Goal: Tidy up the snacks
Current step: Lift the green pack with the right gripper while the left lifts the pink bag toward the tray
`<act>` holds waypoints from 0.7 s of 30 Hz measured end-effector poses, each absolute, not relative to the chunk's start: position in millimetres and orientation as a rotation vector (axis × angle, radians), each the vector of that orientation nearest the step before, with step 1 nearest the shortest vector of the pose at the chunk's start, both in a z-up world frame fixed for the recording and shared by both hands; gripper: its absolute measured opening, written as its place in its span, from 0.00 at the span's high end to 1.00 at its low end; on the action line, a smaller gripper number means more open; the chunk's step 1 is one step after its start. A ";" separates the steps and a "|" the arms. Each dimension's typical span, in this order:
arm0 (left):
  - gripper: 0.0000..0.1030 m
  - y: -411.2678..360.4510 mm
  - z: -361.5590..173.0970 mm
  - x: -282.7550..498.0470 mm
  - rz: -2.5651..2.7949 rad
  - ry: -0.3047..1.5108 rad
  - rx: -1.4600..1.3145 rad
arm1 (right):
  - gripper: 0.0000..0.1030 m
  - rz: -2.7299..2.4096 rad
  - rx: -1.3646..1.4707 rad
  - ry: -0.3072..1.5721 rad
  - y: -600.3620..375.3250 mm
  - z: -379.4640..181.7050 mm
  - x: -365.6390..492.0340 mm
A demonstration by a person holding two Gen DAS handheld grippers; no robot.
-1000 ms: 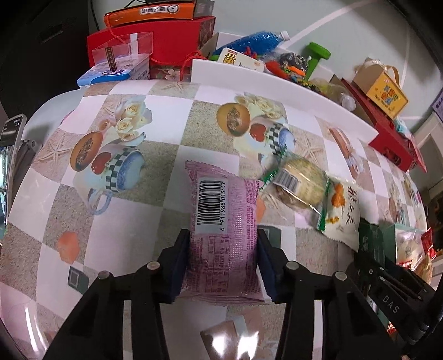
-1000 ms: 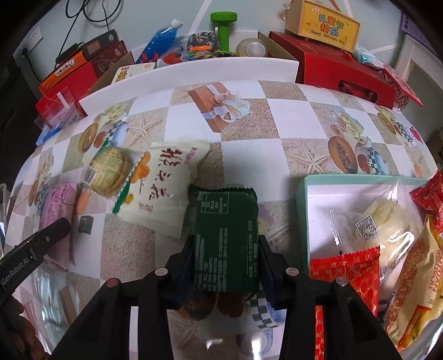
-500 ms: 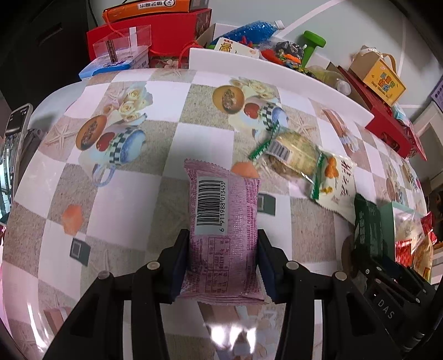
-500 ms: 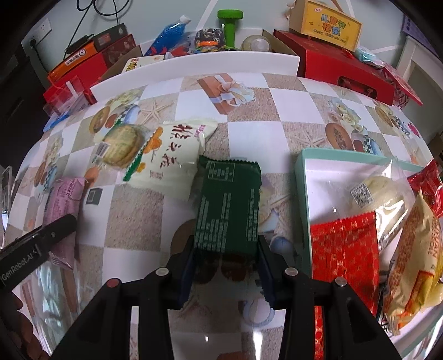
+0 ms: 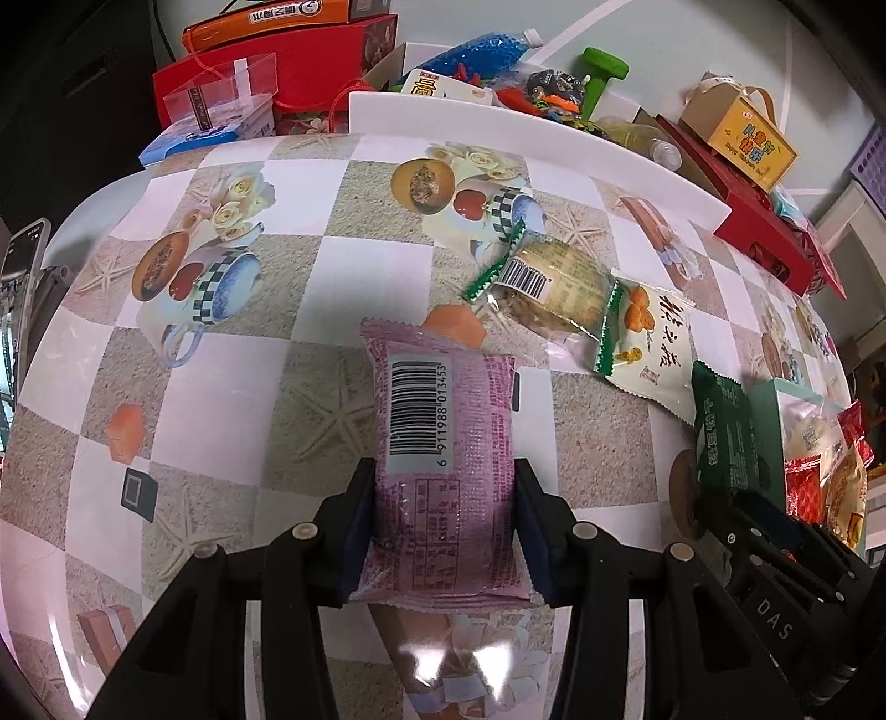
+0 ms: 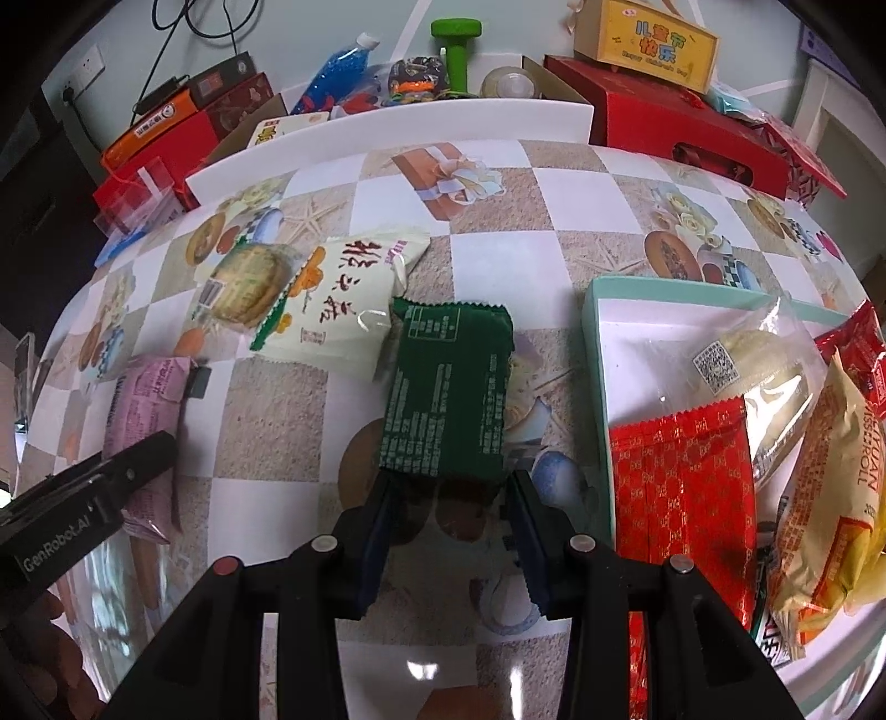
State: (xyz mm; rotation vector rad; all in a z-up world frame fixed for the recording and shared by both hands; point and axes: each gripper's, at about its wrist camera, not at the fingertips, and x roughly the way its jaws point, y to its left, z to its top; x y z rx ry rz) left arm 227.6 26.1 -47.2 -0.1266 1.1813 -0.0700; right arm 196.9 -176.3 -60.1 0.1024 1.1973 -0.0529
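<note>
My left gripper (image 5: pixel 443 498) is shut on a pink snack packet (image 5: pixel 443 443), barcode up, just above the patterned tablecloth. My right gripper (image 6: pixel 448 498) is shut on the near edge of a dark green packet (image 6: pixel 448 387); only the fingertips touch it. A mint-green tray (image 6: pixel 595 332) lies to the right. It holds a red packet (image 6: pixel 686 498), a clear-wrapped bun (image 6: pixel 764 365) and a yellow roll packet (image 6: pixel 830 498). A white and green packet (image 6: pixel 338 299) and a round biscuit packet (image 6: pixel 243 282) lie on the cloth to the left of the green packet.
A white board (image 6: pixel 387 138) runs along the table's far edge. Behind it stand red boxes (image 6: pixel 675 127), a green dumbbell (image 6: pixel 457 50) and a blue bottle (image 6: pixel 338 66). A phone (image 5: pixel 22 277) rests off the table's left edge.
The green packet has slid from deep between the right fingers out to their tips. The tray now sits closer in the right view. The left gripper keeps its hold on the pink packet.
</note>
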 end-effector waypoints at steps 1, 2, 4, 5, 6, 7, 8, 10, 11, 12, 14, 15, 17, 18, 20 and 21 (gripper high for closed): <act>0.52 25.2 -47.3 228.0 -0.069 1.183 -0.119 | 0.57 -0.052 0.109 1.196 -177.0 -60.0 197.8; 0.52 23.7 -47.6 229.4 -0.068 1.183 -0.109 | 0.57 -0.053 0.115 1.195 -177.6 -60.0 198.4; 0.51 21.5 -48.4 230.8 -0.064 1.184 -0.094 | 0.49 -0.045 0.134 1.193 -179.4 -59.4 200.9; 0.50 20.9 -48.5 231.0 -0.063 1.184 -0.090 | 0.43 -0.040 0.147 1.193 -180.6 -59.4 202.7; 0.47 19.4 -49.3 232.4 -0.066 1.185 -0.086 | 0.34 -0.038 0.160 1.194 -182.0 -59.5 203.6; 0.43 18.8 -49.7 232.5 -0.068 1.185 -0.079 | 0.34 -0.036 0.171 1.192 -183.4 -59.2 203.9; 0.42 18.4 -50.0 232.3 -0.068 1.186 -0.073 | 0.34 -0.035 0.171 1.191 -183.4 -58.8 204.3; 0.42 17.6 -50.7 232.9 -0.062 1.183 -0.067 | 0.34 -0.043 0.165 1.190 -183.4 -58.1 207.8; 0.42 18.4 -50.7 233.0 -0.060 1.182 -0.073 | 0.34 -0.048 0.166 1.188 -183.1 -57.7 210.8; 0.42 19.1 -50.7 233.4 -0.062 1.180 -0.079 | 0.34 -0.052 0.169 1.184 -184.0 -56.6 213.3; 0.42 20.0 -51.5 234.4 -0.065 1.177 -0.087 | 0.34 -0.053 0.173 1.177 -184.3 -55.4 219.3; 0.42 21.5 -51.5 234.1 -0.063 1.176 -0.090 | 0.34 -0.054 0.169 1.175 -184.5 -55.4 221.2; 0.42 24.5 -51.4 234.4 -0.062 1.173 -0.099 | 0.34 -0.056 0.157 1.175 -183.3 -56.7 225.9; 0.42 25.4 -51.1 233.9 -0.062 1.172 -0.101 | 0.34 -0.060 0.150 1.179 -182.5 -58.5 228.6; 0.42 25.8 -51.7 234.5 -0.060 1.171 -0.102 | 0.34 -0.064 0.142 1.181 -181.0 -61.5 233.0; 0.42 25.7 -52.0 234.2 -0.060 1.170 -0.102 | 0.34 -0.065 0.135 1.179 -180.0 -61.8 234.2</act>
